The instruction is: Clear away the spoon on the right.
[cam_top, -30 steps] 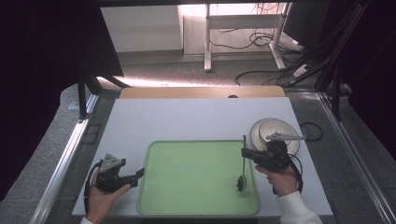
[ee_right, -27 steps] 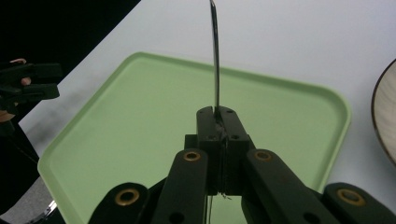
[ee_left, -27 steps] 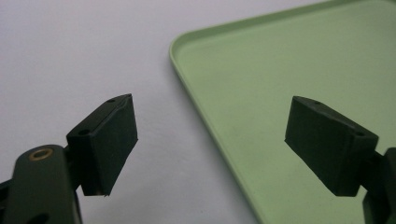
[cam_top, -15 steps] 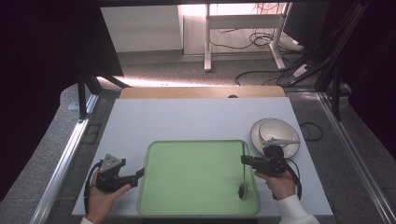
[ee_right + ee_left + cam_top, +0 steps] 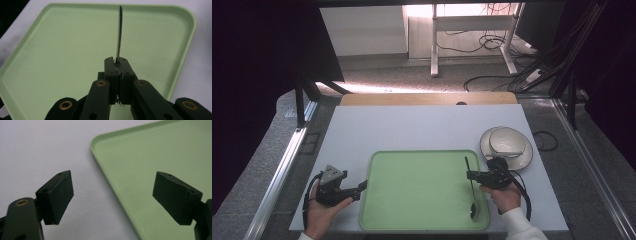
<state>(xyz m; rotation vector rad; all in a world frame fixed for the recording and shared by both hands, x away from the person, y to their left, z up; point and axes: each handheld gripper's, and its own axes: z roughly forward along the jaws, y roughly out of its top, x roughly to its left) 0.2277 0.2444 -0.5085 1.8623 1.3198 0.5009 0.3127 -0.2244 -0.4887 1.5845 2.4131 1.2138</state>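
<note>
A light green tray (image 5: 422,190) lies on the white table in front of the person. A dark spoon (image 5: 473,200) stretches along the tray's right side, its bowl end toward the near edge. My right gripper (image 5: 469,175) is shut on the spoon's handle just over the tray. In the right gripper view the thin handle (image 5: 119,30) rises edge-on from the closed right gripper (image 5: 119,61) above the tray (image 5: 62,57). My left gripper (image 5: 362,186) rests open at the tray's left edge. In the left gripper view the left gripper (image 5: 112,192) holds nothing, straddling the tray's rim (image 5: 105,170).
A white bowl (image 5: 504,140) sits on a white plate (image 5: 524,156) just right of the tray, close behind my right hand. A wooden board (image 5: 427,98) borders the table's far edge. Cables trail on the floor beyond.
My right gripper has sunk toward the tray with the spoon, which has shifted a little toward the near edge. The left gripper has stayed put.
</note>
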